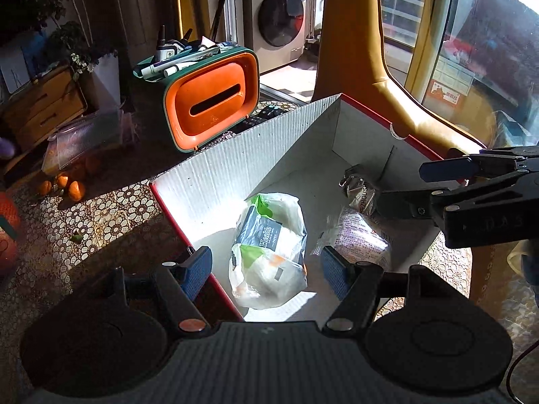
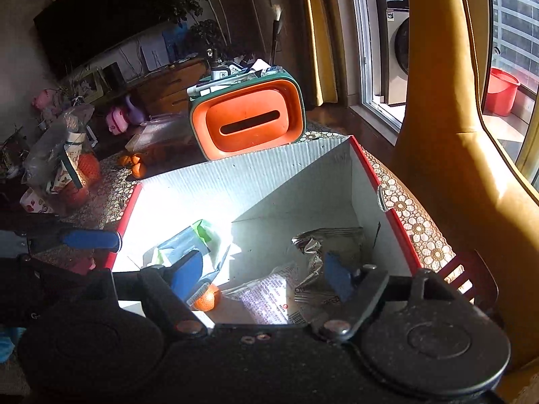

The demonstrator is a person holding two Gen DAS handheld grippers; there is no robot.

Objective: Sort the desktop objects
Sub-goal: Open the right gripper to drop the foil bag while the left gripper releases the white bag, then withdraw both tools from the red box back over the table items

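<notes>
Above box [image 1: 235,165] (red-rimmed), claws [image 1: 266,269] apart.

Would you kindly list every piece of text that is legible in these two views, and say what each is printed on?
"PAPER": white and green tissue pack in the white cardboard box.
"EZHOUS", cut off: crumpled silver foil packet.
"10": sticker on the grey washing machine.
Too small or blurred: the washing machine's brand, the dense print on the clear plastic snack bag, the red sign outside the window.
</notes>
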